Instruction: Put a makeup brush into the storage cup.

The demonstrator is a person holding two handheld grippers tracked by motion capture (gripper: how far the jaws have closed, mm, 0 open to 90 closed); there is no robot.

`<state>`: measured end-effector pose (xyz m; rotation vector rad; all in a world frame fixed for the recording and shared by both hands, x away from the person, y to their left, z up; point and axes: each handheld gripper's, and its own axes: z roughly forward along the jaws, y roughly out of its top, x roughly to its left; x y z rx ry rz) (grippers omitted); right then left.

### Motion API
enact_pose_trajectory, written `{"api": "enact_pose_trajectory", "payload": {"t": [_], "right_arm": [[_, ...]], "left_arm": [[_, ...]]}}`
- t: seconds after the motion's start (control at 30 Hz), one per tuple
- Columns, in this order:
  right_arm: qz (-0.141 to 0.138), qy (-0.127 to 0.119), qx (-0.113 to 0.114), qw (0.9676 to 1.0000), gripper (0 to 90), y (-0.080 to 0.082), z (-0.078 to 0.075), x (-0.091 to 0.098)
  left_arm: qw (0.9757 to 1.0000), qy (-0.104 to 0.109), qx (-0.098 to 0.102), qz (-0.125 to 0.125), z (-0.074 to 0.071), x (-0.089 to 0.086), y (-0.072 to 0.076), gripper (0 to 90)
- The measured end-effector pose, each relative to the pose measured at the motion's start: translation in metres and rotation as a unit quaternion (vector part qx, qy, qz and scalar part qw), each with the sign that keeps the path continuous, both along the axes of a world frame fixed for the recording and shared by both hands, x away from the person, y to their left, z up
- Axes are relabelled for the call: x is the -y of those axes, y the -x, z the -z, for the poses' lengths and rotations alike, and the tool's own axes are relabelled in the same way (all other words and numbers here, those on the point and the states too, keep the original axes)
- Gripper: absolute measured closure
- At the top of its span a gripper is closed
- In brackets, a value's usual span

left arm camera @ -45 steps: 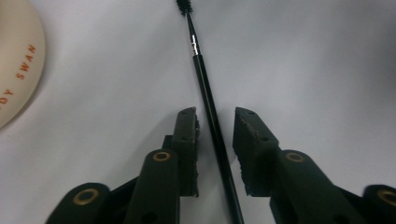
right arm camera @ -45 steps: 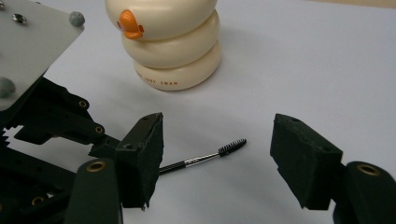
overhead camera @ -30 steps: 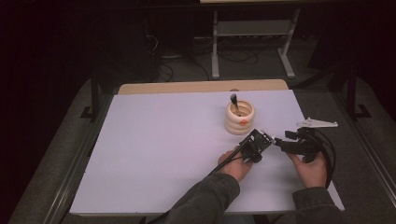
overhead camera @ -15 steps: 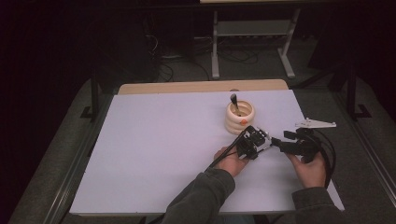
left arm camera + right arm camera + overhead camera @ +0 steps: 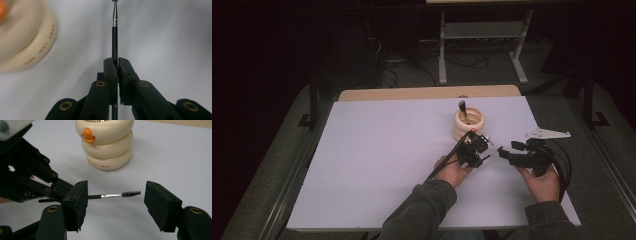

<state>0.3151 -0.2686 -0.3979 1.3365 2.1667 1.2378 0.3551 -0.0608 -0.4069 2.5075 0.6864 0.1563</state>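
Our left gripper [image 5: 117,67] is clamping its 2 jaws on the thin black handle of the small brush [image 5: 120,194], carrying it above the white table [image 5: 377,150] near the cream holder [image 5: 106,142]. We are holding our right gripper [image 5: 116,205] wide, the bristle tip lying between its jaws, touching neither.

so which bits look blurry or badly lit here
High view: room behind the table is near black. Left gripper view: the cream holder is smeared and soft, the brush handle sharp. Right gripper view: spoolie brush crisp, near jaws soft.
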Motion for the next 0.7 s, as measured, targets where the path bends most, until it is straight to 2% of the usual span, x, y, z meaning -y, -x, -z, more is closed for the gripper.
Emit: {"api": "enact_pose_trajectory", "payload": {"t": [0.23, 0.3, 0.5, 0.6, 0.7], "right_arm": [[-0.032, -0.015, -0.012, 0.9993, 33.7, 0.003, -0.003, -0.015], [-0.046, -0.018, -0.014, 0.9987, 33.7, 0.002, -0.003, -0.021], [-0.084, -0.033, -0.023, 0.9956, 33.8, 0.005, -0.004, -0.041], [-0.101, -0.035, -0.03, 0.9939, 33.9, 0.006, -0.004, -0.054], [-0.123, -0.043, -0.038, 0.9908, 35.0, 0.005, -0.002, -0.069]], "left_arm": [[0.9998, 0.015, 0.008, -0.007, -0.014, -0.035, -0.001, 85.9], [0.9994, 0.031, 0.008, -0.015, -0.017, -0.051, 0.001, 86.0], [0.9982, 0.057, 0.011, -0.017, -0.023, -0.088, 0.011, 85.9], [0.9977, 0.064, 0.017, -0.016, -0.026, -0.103, 0.017, 85.9], [0.997, 0.072, 0.024, -0.011, -0.03, -0.12, 0.025, 85.9]]}}
